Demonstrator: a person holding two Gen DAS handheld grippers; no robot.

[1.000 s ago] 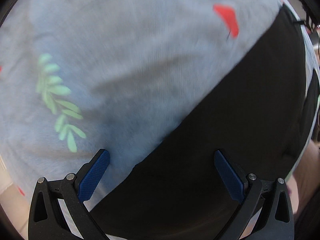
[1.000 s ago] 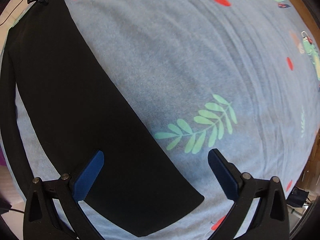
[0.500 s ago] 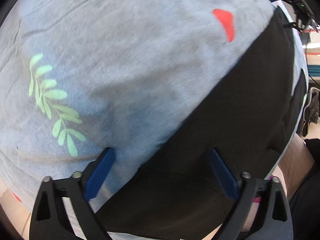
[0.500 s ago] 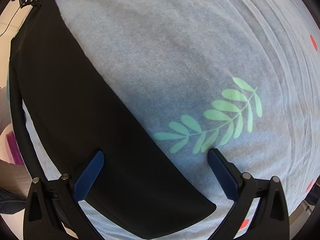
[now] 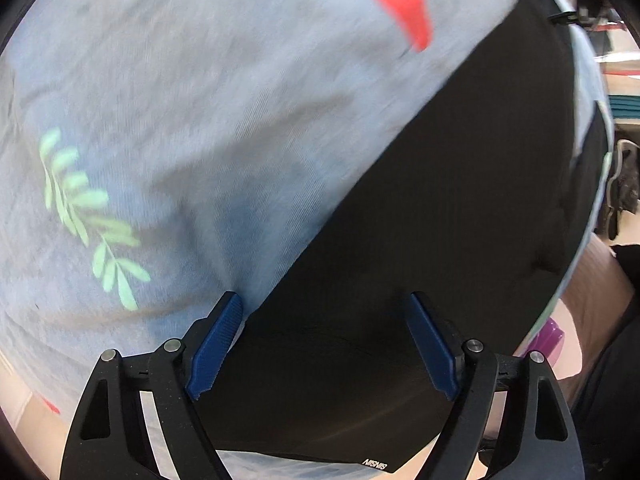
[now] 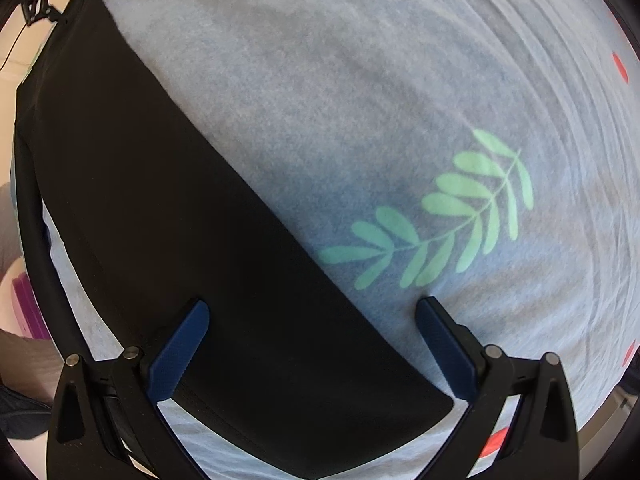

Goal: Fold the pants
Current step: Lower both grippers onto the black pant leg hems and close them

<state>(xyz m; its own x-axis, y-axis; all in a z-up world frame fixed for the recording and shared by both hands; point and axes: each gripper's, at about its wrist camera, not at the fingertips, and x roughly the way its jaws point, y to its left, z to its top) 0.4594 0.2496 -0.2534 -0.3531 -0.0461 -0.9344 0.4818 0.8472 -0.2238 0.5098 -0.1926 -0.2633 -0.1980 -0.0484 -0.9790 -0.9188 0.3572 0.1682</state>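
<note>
Straddling the pants (image 5: 420,208), the left claw (image 5: 322,308), narrowing but gripping nothing; their long axis runs toward one o'clock; right claw (image 6: 312,312) gapes empty.

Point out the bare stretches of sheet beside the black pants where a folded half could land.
The widest free patch is the pale blue sheet between the pants' long edge and the green leaf print. From the left wrist view it runs from that edge up to the red mark. It is crowded where the left gripper and right gripper straddle the pants.
</note>
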